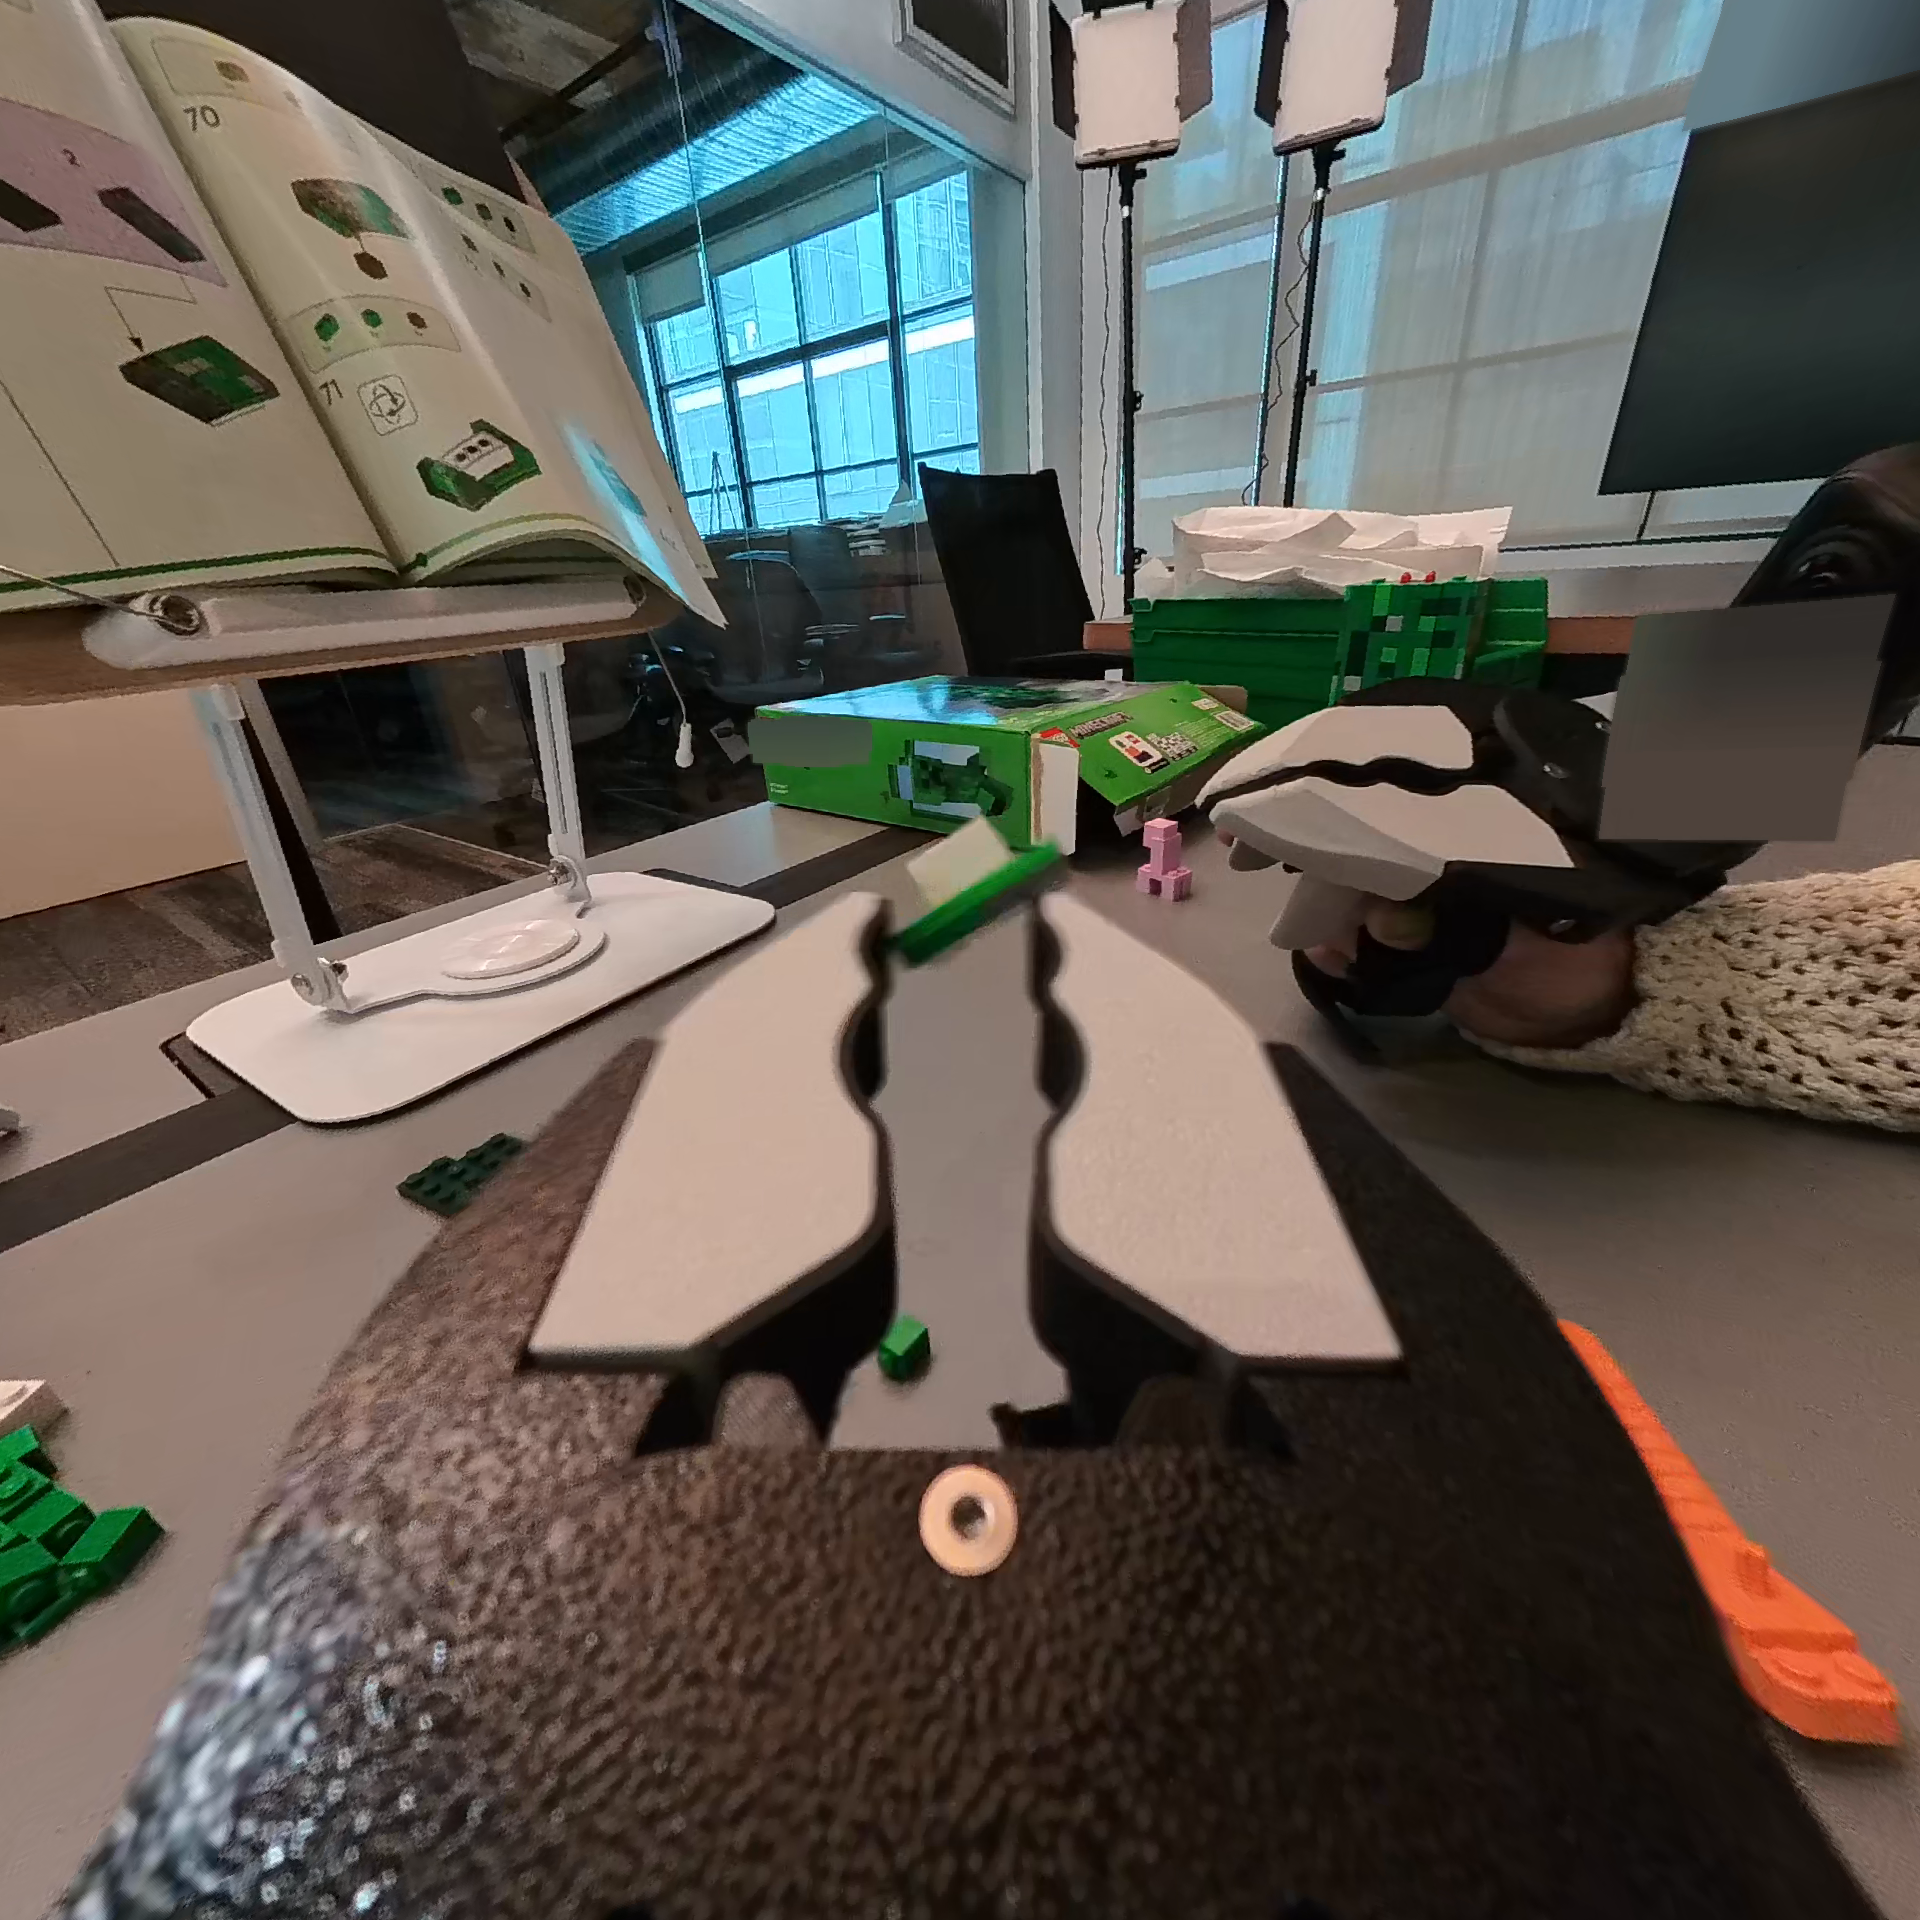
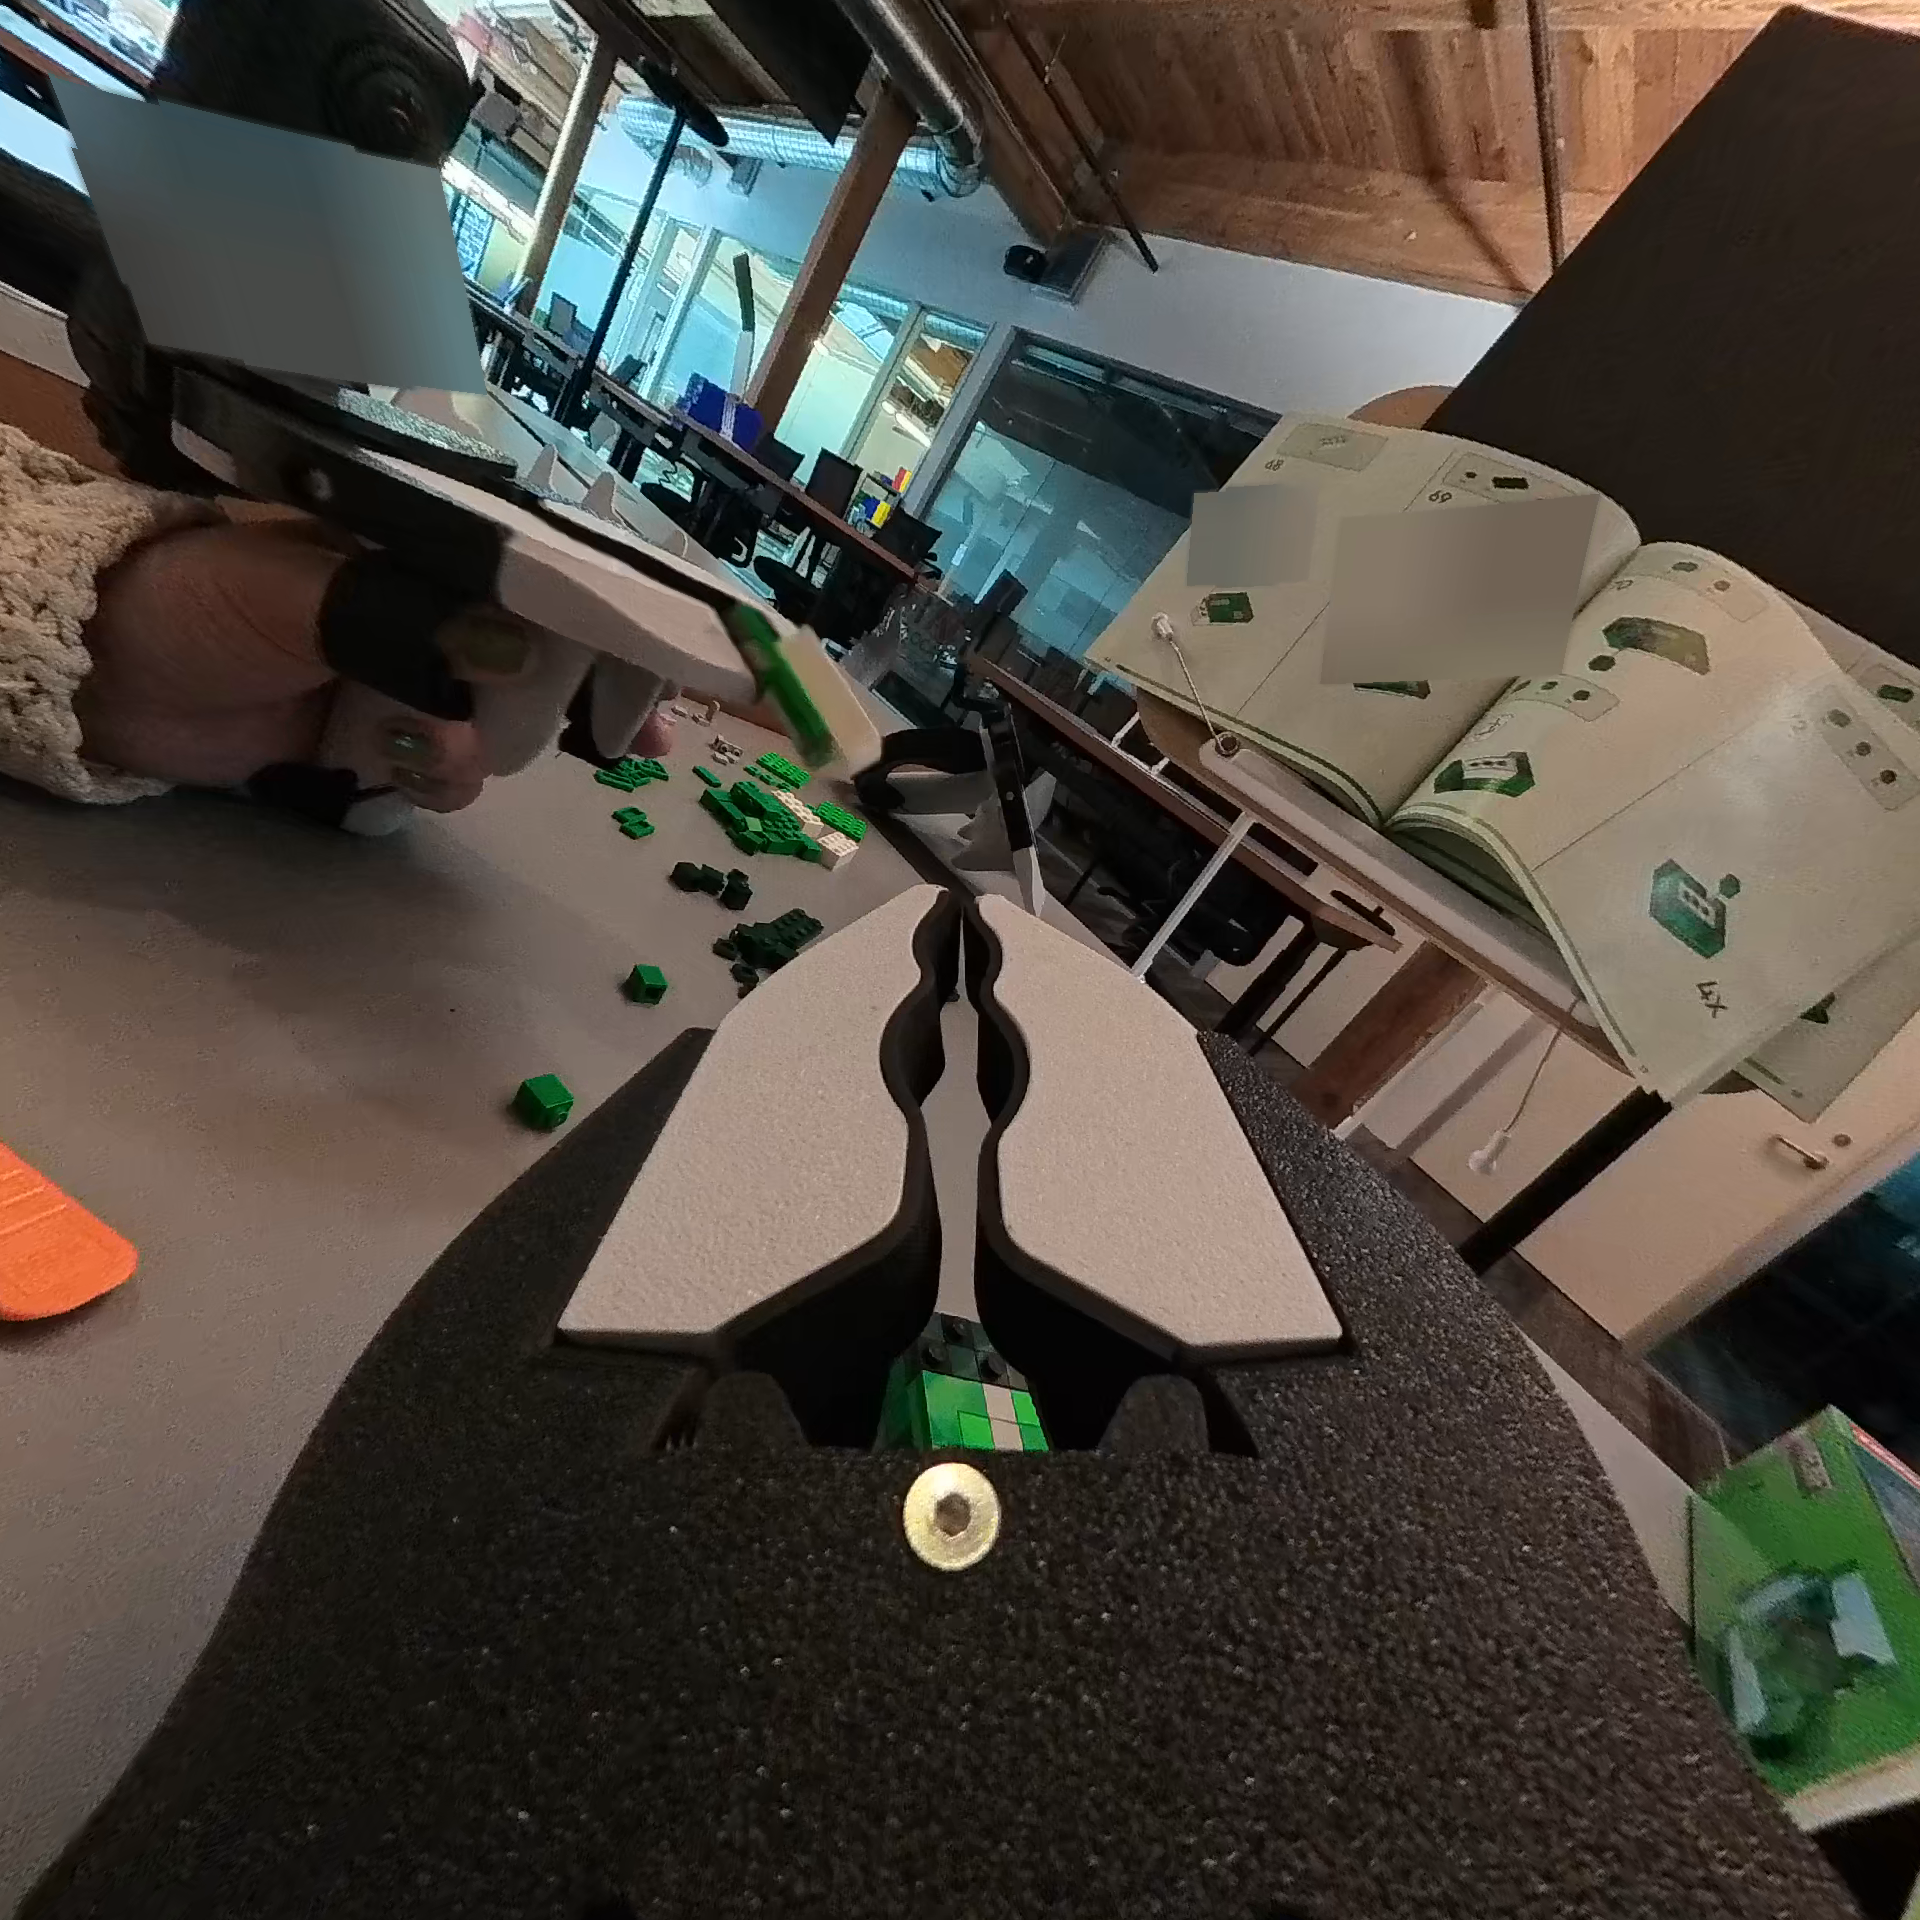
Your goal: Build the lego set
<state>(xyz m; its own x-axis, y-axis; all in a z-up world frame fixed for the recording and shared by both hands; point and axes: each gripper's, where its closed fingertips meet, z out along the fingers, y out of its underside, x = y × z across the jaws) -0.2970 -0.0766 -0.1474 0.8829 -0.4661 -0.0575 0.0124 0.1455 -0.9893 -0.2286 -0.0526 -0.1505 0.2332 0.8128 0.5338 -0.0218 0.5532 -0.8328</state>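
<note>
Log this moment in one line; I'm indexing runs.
left claw: shut on green-and-white plate assembly | right claw: shut, empty | loose green bricks on table

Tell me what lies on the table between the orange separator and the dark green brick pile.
Two loose bright green bricks, one nearer the orange separator, one nearer the dark green pile; otherwise bare grey table. The right wrist view shows this.

Step numbers mark the open instruction booklet [image 1: 312, 343]; brand printing covers the green box [image 1: 935, 758].
</note>
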